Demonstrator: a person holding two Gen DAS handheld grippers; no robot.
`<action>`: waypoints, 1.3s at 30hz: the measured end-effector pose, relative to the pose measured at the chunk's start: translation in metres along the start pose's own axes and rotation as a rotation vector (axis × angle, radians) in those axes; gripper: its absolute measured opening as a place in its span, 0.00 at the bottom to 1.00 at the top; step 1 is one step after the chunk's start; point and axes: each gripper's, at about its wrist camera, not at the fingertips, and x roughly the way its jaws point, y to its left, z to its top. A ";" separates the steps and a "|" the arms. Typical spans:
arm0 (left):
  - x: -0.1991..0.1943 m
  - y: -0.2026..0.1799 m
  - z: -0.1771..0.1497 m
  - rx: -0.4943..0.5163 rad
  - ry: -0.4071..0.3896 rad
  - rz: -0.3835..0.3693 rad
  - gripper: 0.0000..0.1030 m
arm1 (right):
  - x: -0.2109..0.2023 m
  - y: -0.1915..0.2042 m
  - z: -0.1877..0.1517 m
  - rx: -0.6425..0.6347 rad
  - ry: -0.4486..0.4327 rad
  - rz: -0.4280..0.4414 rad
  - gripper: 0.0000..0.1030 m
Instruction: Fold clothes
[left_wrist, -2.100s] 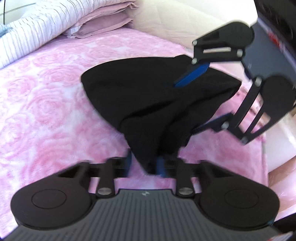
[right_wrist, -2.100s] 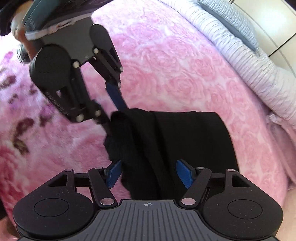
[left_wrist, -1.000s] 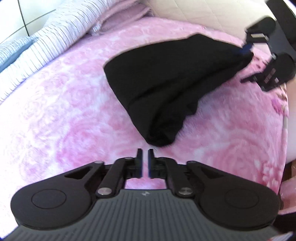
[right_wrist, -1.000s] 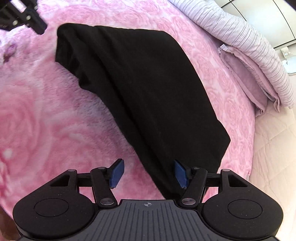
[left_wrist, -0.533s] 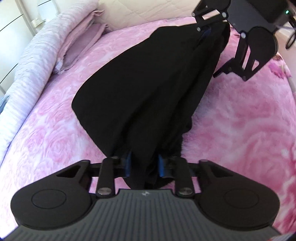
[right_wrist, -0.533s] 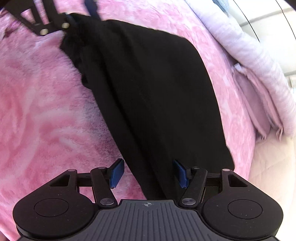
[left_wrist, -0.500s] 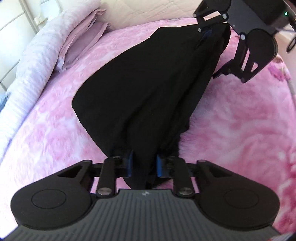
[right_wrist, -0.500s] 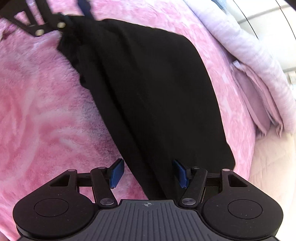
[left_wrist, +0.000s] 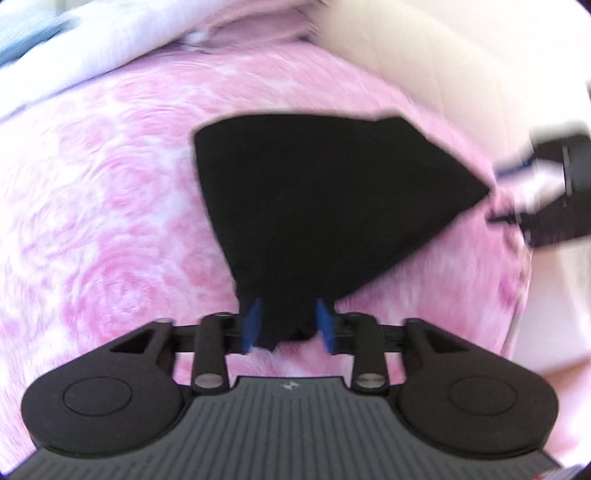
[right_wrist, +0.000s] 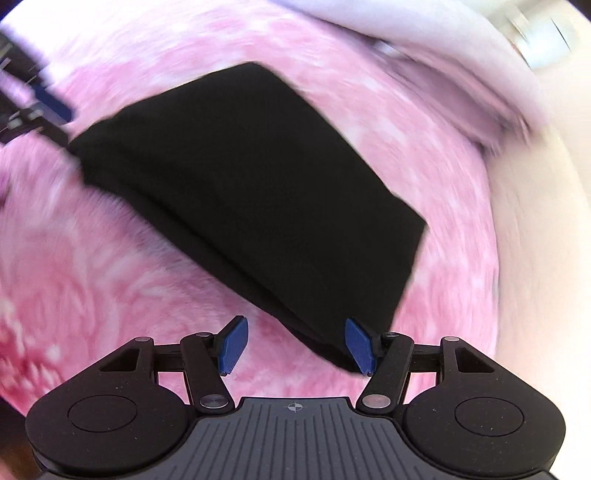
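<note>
A black folded garment (left_wrist: 317, 199) lies flat on the pink rose-patterned blanket (left_wrist: 110, 206); it also shows in the right wrist view (right_wrist: 251, 192). My left gripper (left_wrist: 288, 323) has its blue pads on either side of the garment's near corner, with some gap showing. My right gripper (right_wrist: 295, 345) is open; the garment's near corner lies by its right pad (right_wrist: 360, 345). Each gripper appears blurred at the other view's edge: the right one (left_wrist: 546, 188) and the left one (right_wrist: 33, 107).
Folded white and pale pink bedding (left_wrist: 110, 48) lies along the far edge of the bed and shows in the right wrist view (right_wrist: 461, 74). A cream quilted headboard (left_wrist: 461, 62) stands to the right.
The garment was stretched between both grippers and now lies flat in a wider folded shape. My left pads have spread apart. Both views are blurred from fast motion.
</note>
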 end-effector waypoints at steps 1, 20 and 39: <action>-0.001 0.008 0.005 -0.035 -0.007 -0.001 0.40 | -0.003 -0.016 -0.001 0.086 -0.009 0.011 0.60; 0.125 0.112 0.090 -0.202 0.186 -0.022 0.50 | 0.204 -0.224 -0.010 0.801 -0.093 0.848 0.82; 0.108 0.061 0.183 0.267 0.229 -0.104 0.06 | 0.124 -0.205 -0.054 1.170 -0.244 0.819 0.18</action>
